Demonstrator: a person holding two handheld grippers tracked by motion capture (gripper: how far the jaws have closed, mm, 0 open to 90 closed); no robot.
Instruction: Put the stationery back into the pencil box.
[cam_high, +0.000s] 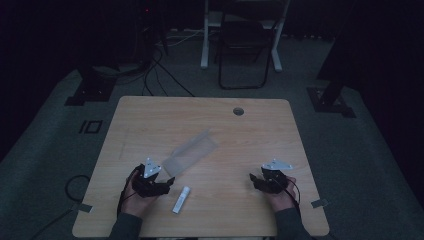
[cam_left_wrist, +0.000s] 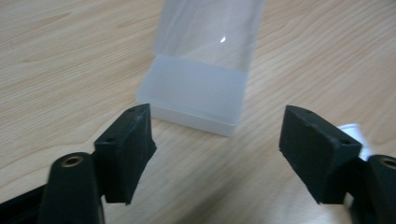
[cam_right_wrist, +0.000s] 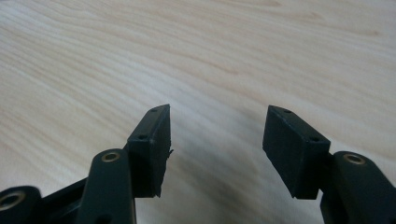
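Observation:
A long translucent plastic case (cam_high: 191, 151) lies at a slant on the wooden table (cam_high: 260, 130), its frosted end (cam_left_wrist: 196, 91) towards me. My left gripper (cam_high: 167, 183) sits just short of that end, open, with nothing between its pads; in the left gripper view the left gripper (cam_left_wrist: 217, 122) faces the case's end. A small white stick-shaped piece (cam_high: 181, 198) lies on the table beside the left gripper, and its tip (cam_left_wrist: 352, 132) peeks out behind one jaw. My right gripper (cam_high: 255, 180) hovers open over bare wood at the right; the right gripper (cam_right_wrist: 217, 116) holds nothing.
A round cable hole (cam_high: 238, 111) sits near the table's far edge. Beyond the table stand a dark chair (cam_high: 243, 45) and a white desk frame (cam_high: 205, 35) on a dim carpeted floor with cables.

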